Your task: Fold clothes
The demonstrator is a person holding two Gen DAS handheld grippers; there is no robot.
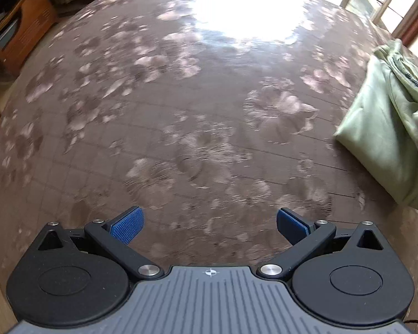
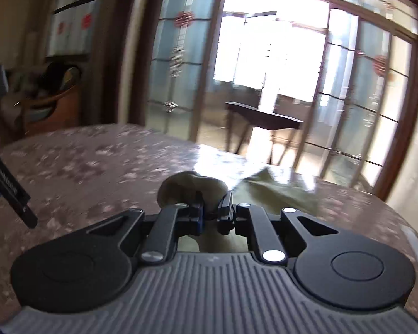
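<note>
The right tool point(image 2: 211, 208) is clenched on a fold of the green garment point(image 1: 387, 128), at three o'clock on the surface point(image 1: 181, 111), lifting it for folding, so next the released left tool point(image 1: 209, 224) should probably catch another edge.

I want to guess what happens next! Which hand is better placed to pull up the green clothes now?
The right one, probably. The right gripper is already pinched shut on a bunch of the green garment. The left gripper is open with nothing in it, over bare table, and the cloth lies off to its side.
</note>
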